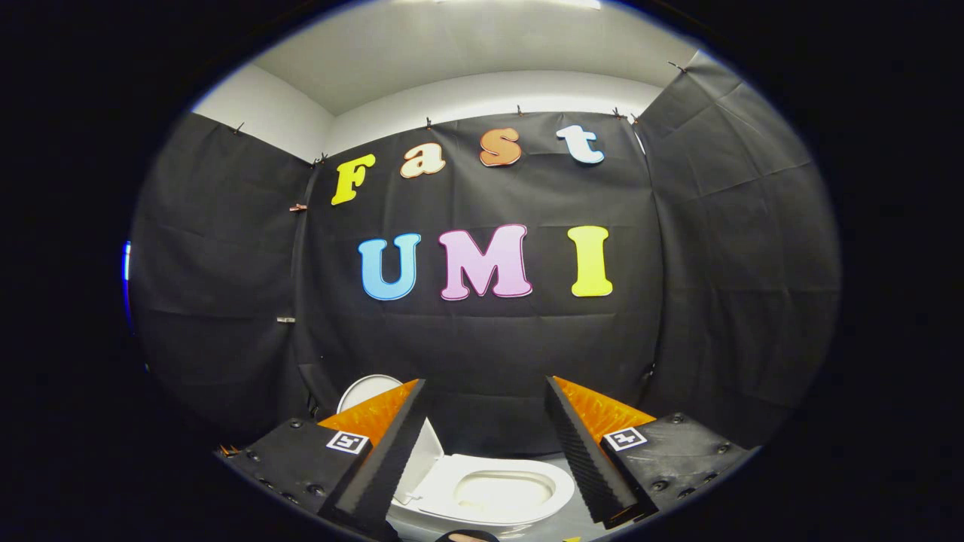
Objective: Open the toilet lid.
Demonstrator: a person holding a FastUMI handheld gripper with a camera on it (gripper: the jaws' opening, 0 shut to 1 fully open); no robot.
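We see the hand-held gripper (486,452) with its two fingers spread wide apart, a broad gap between them, and nothing held or touched by either one. Each finger carries a ridged inner face, and a small square marker (348,442) sits on the body behind each of them.

Through that gap, below and just beyond the fingertips, lies the toilet (493,493). Its white seat ring (527,512) rests flat over the bowl, and the oval opening shows pale inside. The toilet lid (369,391) already stands raised: it is tipped up behind the seat, and most of it is hidden behind the left finger, so that we make out only its rounded top edge above that finger and a strip of its white face between the finger and the seat. The lid is clear of both fingers as far as we can tell.

Behind the toilet hangs the booth's black cloth wall (482,346), with a pale ceiling (467,53) above it. The floor (580,523) around the bowl looks grey
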